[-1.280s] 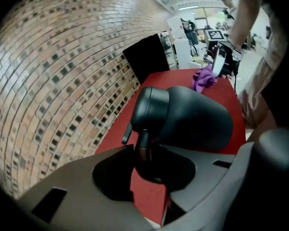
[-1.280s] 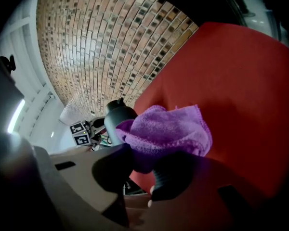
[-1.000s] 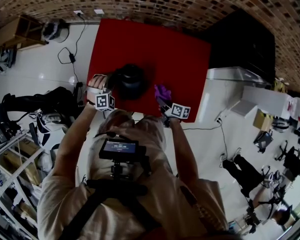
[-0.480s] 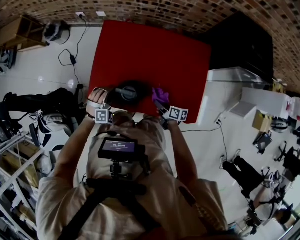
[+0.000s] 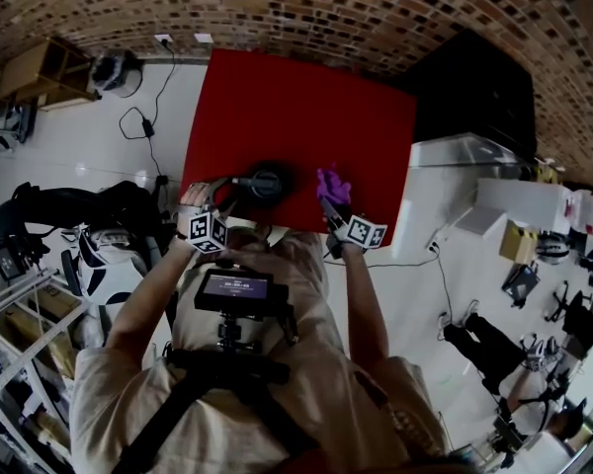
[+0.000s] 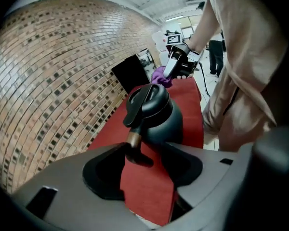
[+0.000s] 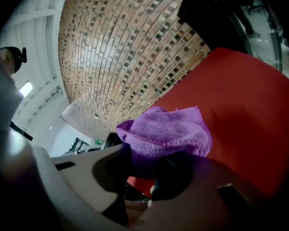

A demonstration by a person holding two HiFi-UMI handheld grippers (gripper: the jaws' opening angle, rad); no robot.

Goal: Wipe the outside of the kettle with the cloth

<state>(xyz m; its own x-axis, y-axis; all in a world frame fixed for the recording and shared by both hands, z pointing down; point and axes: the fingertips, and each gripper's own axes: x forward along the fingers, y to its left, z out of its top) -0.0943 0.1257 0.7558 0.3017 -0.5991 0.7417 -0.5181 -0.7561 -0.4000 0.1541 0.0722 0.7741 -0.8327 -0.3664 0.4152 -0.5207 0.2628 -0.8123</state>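
Kettle [image 5: 264,183] — black, rounded, lid on — stands upright on the red table [image 5: 306,97], near the edge closest to the person, with one gripper on each side of it. Its handle [image 6: 135,141] arches off the lid and comes down toward the left gripper [image 6: 145,172]. That gripper's jaws have just been opening and now stand wide. The handle's lower end sits in the gap at their tips, but neither pad presses on it, so I judge the kettle released, not held. The right gripper [image 7: 143,170] has its jaws clamped on a bunched purple cloth [image 7: 166,131], which bulges out past the fingertips. In the head view the cloth lies to the right of the kettle, close but apart, with a strip of red table showing between them. From the left gripper view it shows beyond the kettle's far shoulder, at about lid height. The coming wipe turns on that one relation: the kettle's body lies to the left of the cloth, and the cloth faces the side opposite the handle. The right hand carries the cloth, so it has to bring the cloth sideways onto that wall. With the left jaws off the handle nothing steadies the kettle — a firm push from the right could slide it toward the left gripper.
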